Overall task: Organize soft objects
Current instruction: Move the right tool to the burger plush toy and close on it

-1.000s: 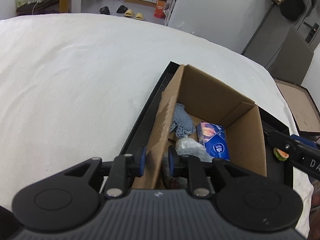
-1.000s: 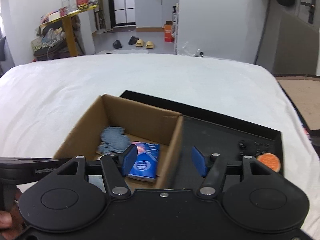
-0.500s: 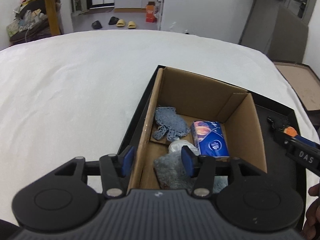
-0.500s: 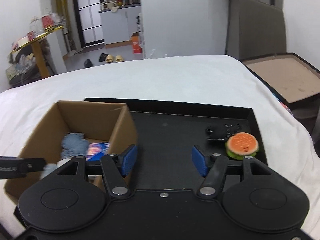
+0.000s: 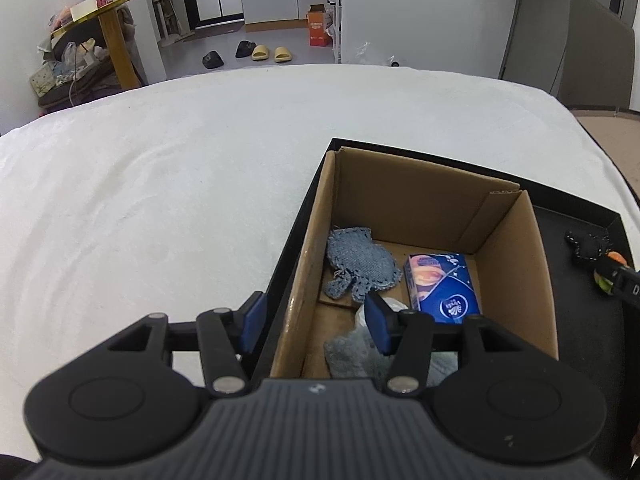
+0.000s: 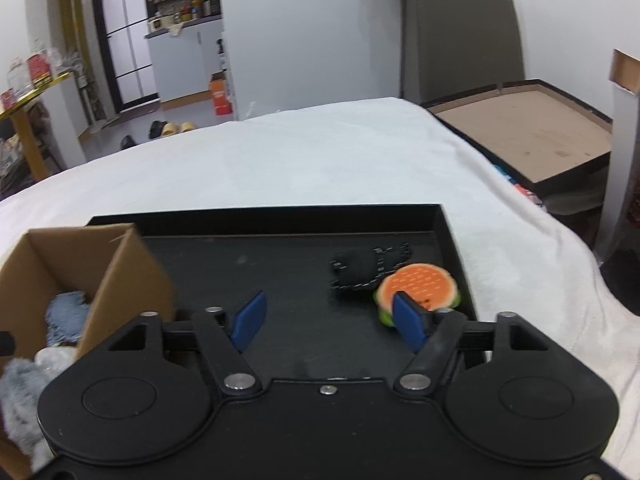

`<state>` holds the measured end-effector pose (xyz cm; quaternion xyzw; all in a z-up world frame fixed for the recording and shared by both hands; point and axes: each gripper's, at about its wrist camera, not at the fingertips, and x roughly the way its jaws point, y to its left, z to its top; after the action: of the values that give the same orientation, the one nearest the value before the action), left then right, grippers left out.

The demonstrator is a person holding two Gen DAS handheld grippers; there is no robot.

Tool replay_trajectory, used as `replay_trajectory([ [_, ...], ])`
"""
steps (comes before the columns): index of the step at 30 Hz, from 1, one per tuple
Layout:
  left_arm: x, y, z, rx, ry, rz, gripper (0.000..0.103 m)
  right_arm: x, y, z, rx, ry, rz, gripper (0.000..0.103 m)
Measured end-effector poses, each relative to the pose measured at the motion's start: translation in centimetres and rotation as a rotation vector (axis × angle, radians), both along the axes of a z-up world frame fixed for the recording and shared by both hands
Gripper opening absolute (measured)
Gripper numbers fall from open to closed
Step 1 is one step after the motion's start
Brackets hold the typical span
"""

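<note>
Burger toy point(image 6: 418, 289) lies just past the released right tool's point(image 6: 328, 320) right fingertip.

Burger plush point(image 6: 418, 289) touches black plush point(image 6: 360, 270) on black tray point(image 6: 280, 252).

The right gripper point(image 5: 624, 286) is cut off at the picture's edge beside the box point(image 5: 516, 248), hiding most of the burger toy point(image 5: 600, 280). The grey cloth point(image 5: 352, 354) in the box lies partly behind the left gripper point(image 5: 314, 322).
</note>
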<state>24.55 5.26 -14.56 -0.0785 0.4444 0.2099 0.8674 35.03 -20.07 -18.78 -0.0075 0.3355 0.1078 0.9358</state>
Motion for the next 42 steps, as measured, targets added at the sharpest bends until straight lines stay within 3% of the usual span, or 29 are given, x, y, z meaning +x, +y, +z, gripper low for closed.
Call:
replay_trajectory([
  [6,1.4,-0.2,-0.2,0.009,0.034,0.008,0.053,2.0,-0.7,-0.6,-0.013,0.013,0.001,0.075],
  [12,2.4,-1.0,-0.3,0.073,0.066,-0.030,0.053,3.8,-1.1,-1.1,-0.062,-0.008,0.028,0.075],
  [18,2.8,-1.2,-0.8,0.084,0.093,-0.015,0.054,5.0,-1.7,-2.4,-0.098,0.012,0.028,0.075],
  [21,2.8,-1.5,-0.9,0.092,0.098,-0.015,0.054,5.8,-2.5,-3.3,-0.078,0.064,0.014,0.075],
  [24,2.7,-1.6,-1.0,0.094,0.098,-0.016,0.054,6.0,-2.9,-3.9,-0.059,0.093,0.006,0.068],
  [27,2.5,-1.6,-0.9,0.096,0.098,-0.016,0.054,5.5,-2.3,-3.9,-0.115,0.091,0.027,0.051],
  [31,1.9,-1.4,-0.7,0.089,0.090,-0.005,0.054,4.6,-2.0,-3.2,-0.116,0.091,0.048,0.041],
  [42,-0.1,-0.4,0.1,0.038,0.047,0.015,0.054,2.1,-2.3,-0.7,-0.044,0.116,0.085,0.036],
])
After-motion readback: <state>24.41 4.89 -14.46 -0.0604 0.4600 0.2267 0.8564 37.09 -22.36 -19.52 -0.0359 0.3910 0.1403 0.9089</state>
